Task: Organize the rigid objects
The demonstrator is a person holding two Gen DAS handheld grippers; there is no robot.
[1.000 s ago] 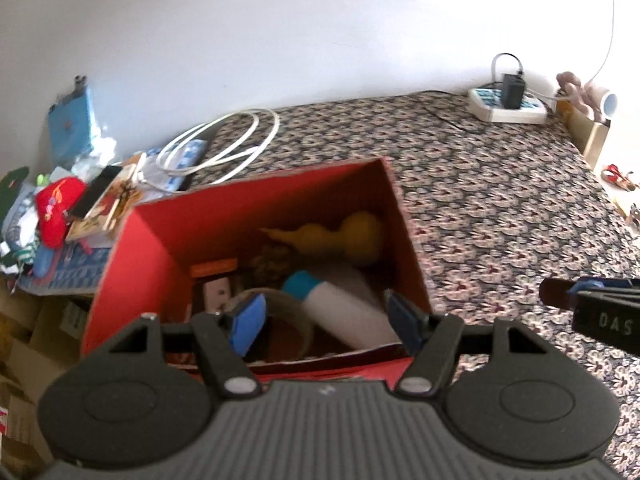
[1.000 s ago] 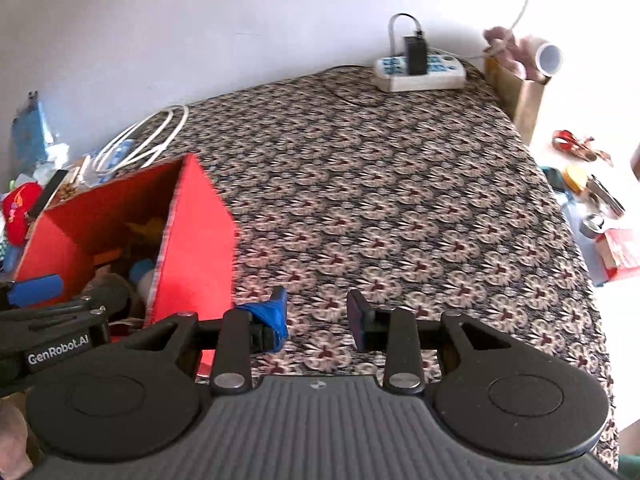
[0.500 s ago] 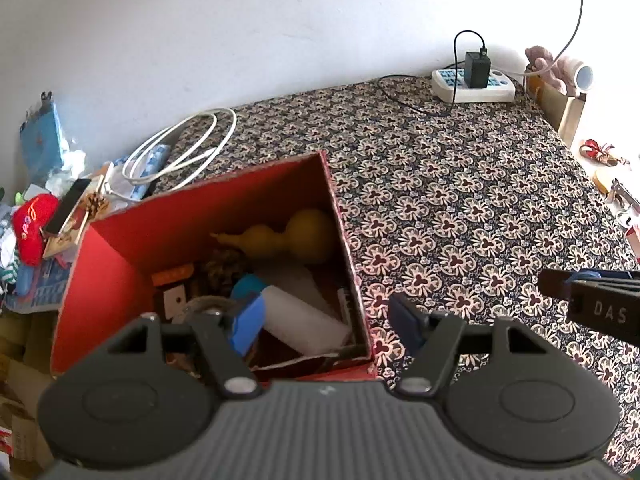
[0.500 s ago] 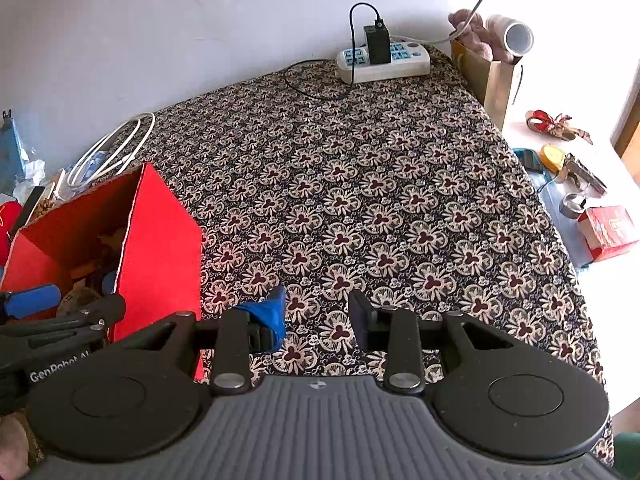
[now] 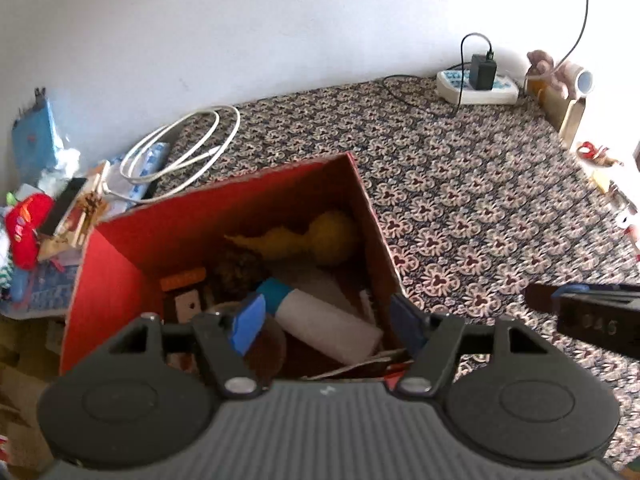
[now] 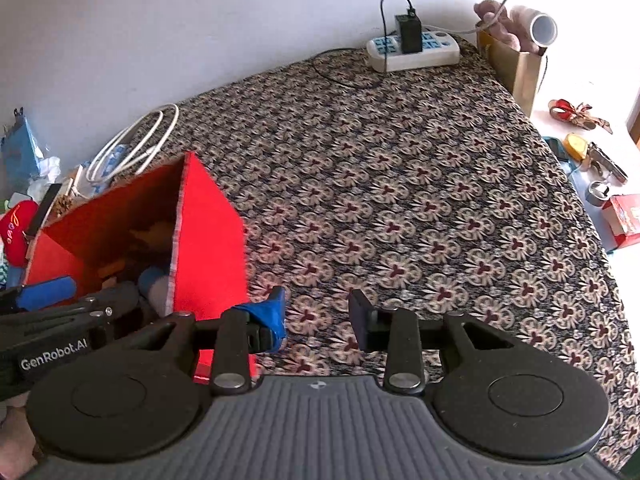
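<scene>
- Left tongs (image 5: 324,316): fingers apart, nothing between the pads. They hang over the near end of the open red box (image 5: 120,248), pointing steeply down into it.
- Right tongs (image 6: 318,316): fingers apart, having just been opening further; nothing between them, only patterned cloth (image 6: 420,200) below. They sit just to the right of the red box's outer wall.
- Red box stands on the cloth-covered bench, towards its left side, top open.
- Inside the box: a yellow gourd (image 5: 308,240) against the far right corner; a dark brown pinecone-like lump (image 5: 240,268) just in front of it; a white cylinder with a blue cap (image 5: 320,316) lying tilted across the middle; an orange block (image 5: 182,280) and a small pale wooden piece (image 5: 186,304) on the left side. What lies under the near left finger is too hidden to identify.
- White cable (image 5: 180,152) coiled on the cloth behind the box, near the wall.
- Power strip (image 6: 412,50) with a black charger plugged in, at the far edge by the wall.
- Loose clutter lies off the left edge of the bench, including a red plush item (image 5: 24,224).
- Brown paper bag (image 6: 516,68) at the far right corner.
</scene>
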